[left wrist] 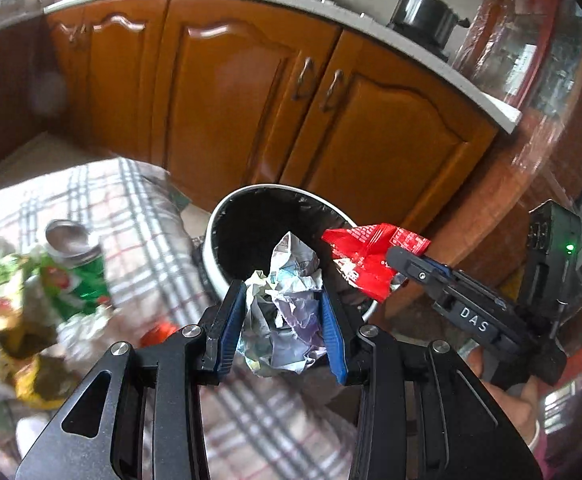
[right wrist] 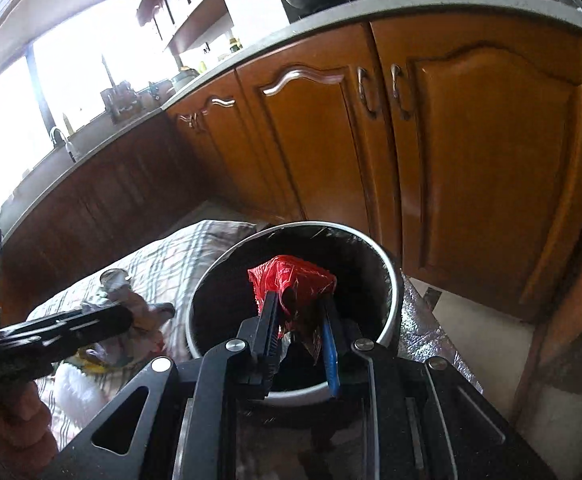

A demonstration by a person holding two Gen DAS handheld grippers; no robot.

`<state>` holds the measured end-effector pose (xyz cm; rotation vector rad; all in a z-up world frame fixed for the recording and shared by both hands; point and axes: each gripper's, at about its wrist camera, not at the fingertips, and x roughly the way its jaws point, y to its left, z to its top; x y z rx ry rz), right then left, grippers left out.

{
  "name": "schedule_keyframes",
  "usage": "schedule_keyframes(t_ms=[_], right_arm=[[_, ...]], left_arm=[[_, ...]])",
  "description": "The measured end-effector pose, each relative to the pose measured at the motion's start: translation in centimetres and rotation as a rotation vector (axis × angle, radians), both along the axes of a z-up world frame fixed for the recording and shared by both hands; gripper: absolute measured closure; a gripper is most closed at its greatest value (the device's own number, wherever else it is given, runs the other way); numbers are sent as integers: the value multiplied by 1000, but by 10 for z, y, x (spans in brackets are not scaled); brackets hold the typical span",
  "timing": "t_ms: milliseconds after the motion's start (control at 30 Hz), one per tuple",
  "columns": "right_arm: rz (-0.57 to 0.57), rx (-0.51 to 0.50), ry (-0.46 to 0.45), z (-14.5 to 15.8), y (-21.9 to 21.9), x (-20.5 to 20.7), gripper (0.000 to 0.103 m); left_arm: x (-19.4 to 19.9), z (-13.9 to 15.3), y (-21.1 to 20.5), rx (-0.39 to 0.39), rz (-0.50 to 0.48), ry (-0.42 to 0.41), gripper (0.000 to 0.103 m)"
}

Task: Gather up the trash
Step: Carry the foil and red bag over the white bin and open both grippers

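Observation:
My left gripper (left wrist: 285,288) is shut on a crumpled ball of printed paper (left wrist: 287,304), held just in front of the near rim of a white trash bin (left wrist: 215,216) with a black liner. My right gripper (right wrist: 297,300) is shut on a red plastic wrapper (right wrist: 287,276) and holds it over the bin's mouth (right wrist: 391,276). In the left wrist view the right gripper (left wrist: 401,258) reaches in from the right with the red wrapper (left wrist: 365,252) over the bin's right rim. More trash lies on the plaid cloth at left, including a green can (left wrist: 77,268) and yellow wrappers (left wrist: 31,368).
Brown wooden cabinet doors (left wrist: 231,92) stand right behind the bin under a grey countertop (left wrist: 371,24) with a pot (left wrist: 425,10). A plaid cloth (right wrist: 179,256) covers the surface left of the bin. A dark device with a green light (left wrist: 569,246) is at right.

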<state>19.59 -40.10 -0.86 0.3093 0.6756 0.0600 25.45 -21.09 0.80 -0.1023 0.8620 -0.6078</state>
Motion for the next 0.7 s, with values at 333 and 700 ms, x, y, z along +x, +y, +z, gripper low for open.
schedule_keyframes(t_ms=[333, 700], right_arm=[[6, -3, 49, -12, -10, 24, 82], [-19, 47, 87, -27, -23, 38, 55]], left_arm=[[37, -18, -39, 50, -16, 66, 67], [51, -28, -50, 81, -1, 94, 31]])
